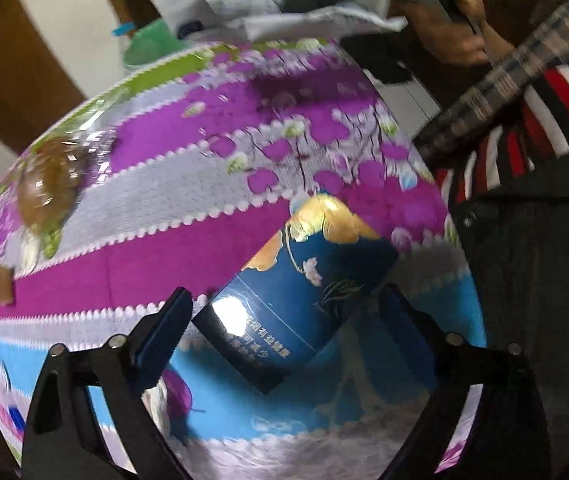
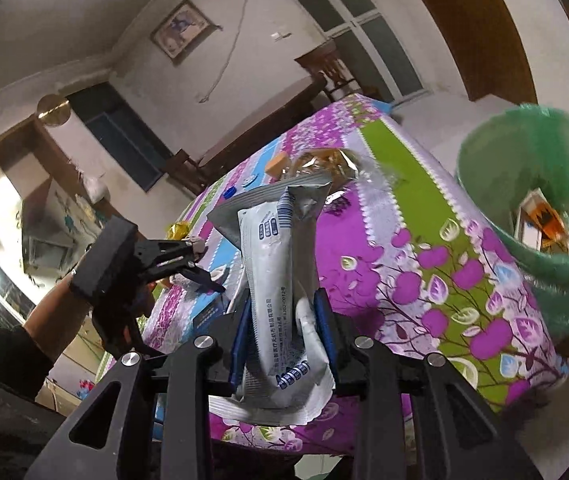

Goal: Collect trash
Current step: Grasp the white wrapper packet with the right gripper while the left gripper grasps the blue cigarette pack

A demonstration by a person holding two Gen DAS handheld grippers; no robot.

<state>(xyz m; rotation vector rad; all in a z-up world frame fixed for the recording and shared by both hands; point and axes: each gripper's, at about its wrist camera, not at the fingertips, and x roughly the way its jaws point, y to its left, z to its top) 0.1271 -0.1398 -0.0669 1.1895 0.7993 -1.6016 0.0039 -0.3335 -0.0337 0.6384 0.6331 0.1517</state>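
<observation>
a table covered by a floral cloth point(image 2: 424, 248) in purple, green and blue is filling both wrist views, with a green bin point(image 2: 532, 216) sitting just past its far right edge in the right wrist view; the bin is already holding at least one boxy piece of rubbish, so part of the collecting looks done

the right gripper point(image 2: 284, 332) is clamping a grey-white foil packet point(image 2: 272, 300) upright between its blue pads, jaws drawn in on it and pressing both sides; the packet is hanging above the near table edge, well apart from the bin, so it is not yet dropped in

the left gripper point(image 1: 284, 320) is pointing steeply down at a dark blue box point(image 1: 304, 296) with gold flowers that is lying flat on the cloth; its jaws are standing wide, one finger on each side of the box, and the pads do not appear to be pressing it, so i judge this one not yet picked up

smaller litter is waiting further along the table: a crinkled gold and clear wrapper point(image 2: 324, 164), a small orange block point(image 2: 275, 167) beside it, a small blue cap point(image 2: 229, 193) and a gold sweet wrapper point(image 2: 178, 229) near the left hand point(image 2: 132, 312)

by my reading the job is somewhere in the middle, with one piece in transit, one about to be gripped and several still lying out
</observation>
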